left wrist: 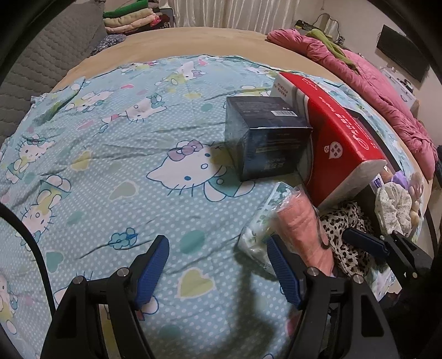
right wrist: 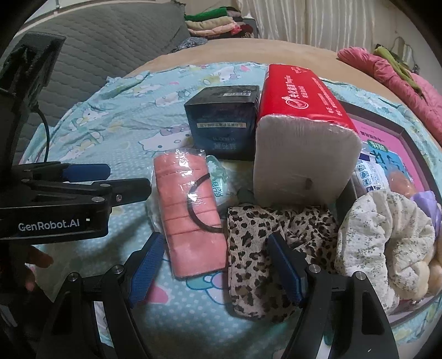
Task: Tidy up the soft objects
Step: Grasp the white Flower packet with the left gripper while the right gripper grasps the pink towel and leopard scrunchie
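A pink folded cloth in a clear bag (right wrist: 190, 210) lies on the cartoon-cat bedsheet (right wrist: 116, 129), with a black hair tie on top of it. To its right, a leopard-print cloth (right wrist: 257, 254) lies crumpled. My right gripper (right wrist: 216, 272) hovers open over both; its pads press on nothing. In the left wrist view my left gripper (left wrist: 218, 273) stands open above bare sheet, with the bagged pink cloth (left wrist: 304, 232) just past its right finger. From the right wrist view, the left gripper (right wrist: 110, 179) is beside the bag's left edge.
A red tissue pack (right wrist: 301, 138) and a dark blue box (right wrist: 221, 124) stand behind the cloths. A dark tray (right wrist: 408, 138) at right holds a white floral scrunchie (right wrist: 384, 240) and packets. A pink quilt (left wrist: 373, 91) lies far right, and folded clothes (left wrist: 132, 16) are stacked at the back.
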Demonstrator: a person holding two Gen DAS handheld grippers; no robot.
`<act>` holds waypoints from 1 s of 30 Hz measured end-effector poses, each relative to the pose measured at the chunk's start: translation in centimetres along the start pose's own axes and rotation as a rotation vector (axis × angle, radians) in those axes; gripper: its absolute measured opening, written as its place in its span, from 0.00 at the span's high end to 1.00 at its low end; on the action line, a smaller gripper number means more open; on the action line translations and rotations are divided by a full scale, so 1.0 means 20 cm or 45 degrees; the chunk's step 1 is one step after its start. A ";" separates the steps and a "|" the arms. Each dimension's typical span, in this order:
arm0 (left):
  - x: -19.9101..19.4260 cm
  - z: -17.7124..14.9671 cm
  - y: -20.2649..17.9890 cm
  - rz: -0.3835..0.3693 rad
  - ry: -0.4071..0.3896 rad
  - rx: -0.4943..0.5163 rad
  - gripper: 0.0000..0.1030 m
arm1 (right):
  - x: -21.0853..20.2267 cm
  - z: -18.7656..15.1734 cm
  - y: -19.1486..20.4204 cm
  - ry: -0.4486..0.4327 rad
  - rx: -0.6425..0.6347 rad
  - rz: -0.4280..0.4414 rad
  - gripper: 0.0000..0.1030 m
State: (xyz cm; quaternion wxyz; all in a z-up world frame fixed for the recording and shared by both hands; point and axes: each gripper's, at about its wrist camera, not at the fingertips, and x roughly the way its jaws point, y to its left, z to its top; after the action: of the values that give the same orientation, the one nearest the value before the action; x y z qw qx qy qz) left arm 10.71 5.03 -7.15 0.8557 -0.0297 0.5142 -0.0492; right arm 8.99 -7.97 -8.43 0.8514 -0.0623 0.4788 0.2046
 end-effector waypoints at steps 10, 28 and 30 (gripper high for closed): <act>0.03 0.02 -0.03 -0.021 0.007 0.030 0.29 | 0.06 0.01 -0.07 0.010 0.082 0.057 0.27; 0.15 0.03 -0.23 -0.101 0.035 0.241 0.29 | 0.02 -0.02 -0.24 0.031 0.197 0.097 0.87; 0.18 0.03 -0.24 -0.105 0.055 0.240 0.29 | 0.01 -0.02 -0.23 0.027 0.189 0.096 0.89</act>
State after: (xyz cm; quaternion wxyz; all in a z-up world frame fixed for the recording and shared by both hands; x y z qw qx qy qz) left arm 12.78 -0.08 -9.56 0.8406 0.0310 0.5241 -0.1332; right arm 10.68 -12.27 -9.30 0.8404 0.0169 0.5035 0.1997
